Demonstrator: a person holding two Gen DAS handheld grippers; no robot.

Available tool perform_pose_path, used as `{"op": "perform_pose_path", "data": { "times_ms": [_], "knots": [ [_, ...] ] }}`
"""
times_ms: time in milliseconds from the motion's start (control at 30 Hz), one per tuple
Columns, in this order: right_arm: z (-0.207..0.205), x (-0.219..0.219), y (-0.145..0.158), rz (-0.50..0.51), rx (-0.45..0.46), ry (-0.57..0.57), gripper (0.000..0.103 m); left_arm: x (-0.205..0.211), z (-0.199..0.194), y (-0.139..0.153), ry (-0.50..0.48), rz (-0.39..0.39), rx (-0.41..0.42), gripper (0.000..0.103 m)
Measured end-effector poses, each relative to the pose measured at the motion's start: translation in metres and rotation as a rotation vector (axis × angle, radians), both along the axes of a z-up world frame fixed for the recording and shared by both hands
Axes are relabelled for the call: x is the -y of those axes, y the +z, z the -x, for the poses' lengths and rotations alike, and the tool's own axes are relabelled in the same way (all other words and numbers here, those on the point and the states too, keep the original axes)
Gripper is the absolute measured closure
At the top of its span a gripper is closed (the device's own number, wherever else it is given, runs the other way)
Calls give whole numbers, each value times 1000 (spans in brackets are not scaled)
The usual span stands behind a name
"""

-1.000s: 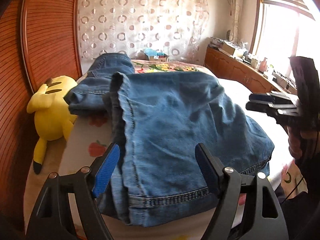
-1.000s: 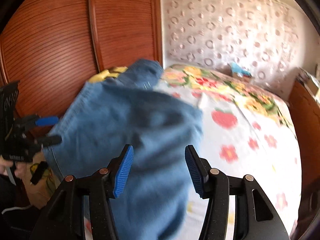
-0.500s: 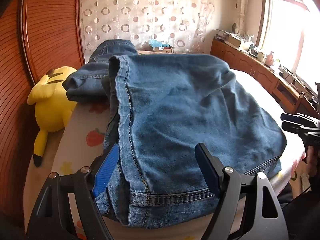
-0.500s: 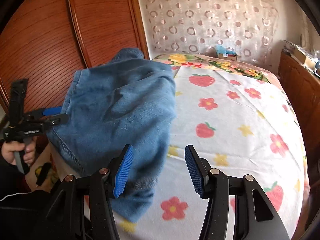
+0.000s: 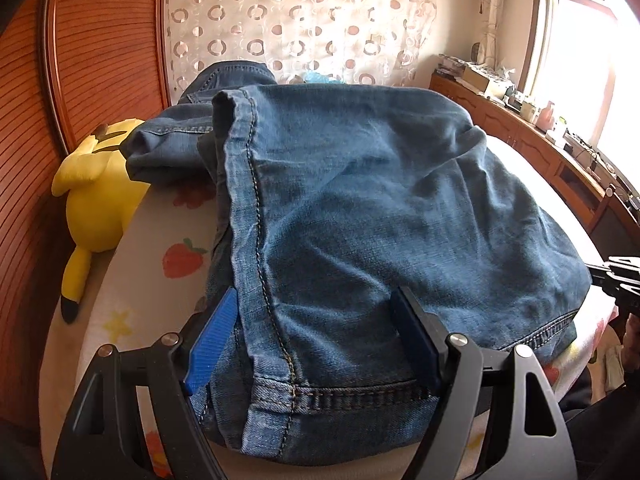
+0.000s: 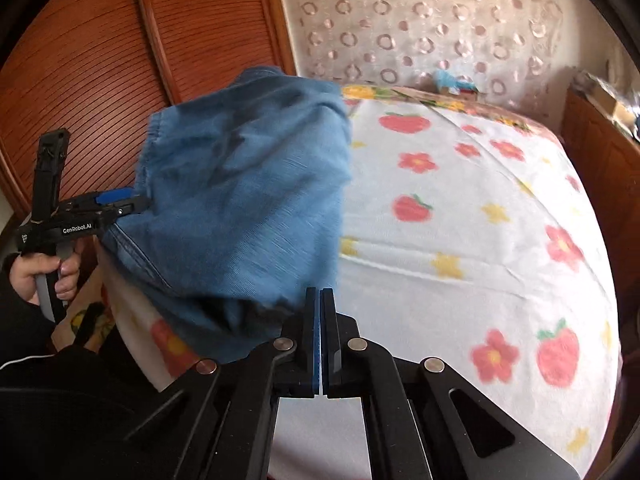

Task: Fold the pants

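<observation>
Blue jeans (image 5: 360, 208) lie folded over on the strawberry-print bedspread (image 6: 460, 240) – hems near the edge. The left gripper (image 5: 316, 340) gapes over the hem, holding nothing; the right gripper (image 6: 321, 344) is clenched, apparently empty – further folding likely remains.

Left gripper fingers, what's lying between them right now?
The jeans' hem end lies between the open left gripper's fingers, shown in the left wrist view.

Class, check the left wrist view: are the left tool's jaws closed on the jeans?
No. The left tool stands wide open, its pads either side of the jeans hem.
</observation>
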State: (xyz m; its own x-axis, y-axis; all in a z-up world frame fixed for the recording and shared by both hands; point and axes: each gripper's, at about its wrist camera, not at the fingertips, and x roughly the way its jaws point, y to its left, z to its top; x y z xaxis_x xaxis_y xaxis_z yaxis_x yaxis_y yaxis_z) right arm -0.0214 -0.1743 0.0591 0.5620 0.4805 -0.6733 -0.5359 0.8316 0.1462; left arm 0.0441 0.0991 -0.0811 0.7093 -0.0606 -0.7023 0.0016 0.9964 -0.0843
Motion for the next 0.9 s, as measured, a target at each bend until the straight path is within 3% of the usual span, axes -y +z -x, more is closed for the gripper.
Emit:
{"op": "perform_pose_path", "data": {
  "times_ms": [267,333,400,433,767,900],
  "knots": [
    [-6,18,6,-96,8,-38,103,0,0,-2,4,-2,3,24],
    [-12,14,11,-95,29,-49,93,-1,0,-3,2,-1,4,24],
    [-20,9,14,-90,51,-54,63,0,0,-3,3,0,5,24],
    [-25,6,16,-99,56,-53,61,0,0,-3,3,0,5,24],
    [-75,-27,17,-60,77,-2,54,1,2,-7,-2,-6,16,24],
    [-100,-43,32,-61,105,22,54,2,2,-7,-5,-8,17,24]
  ]
}}
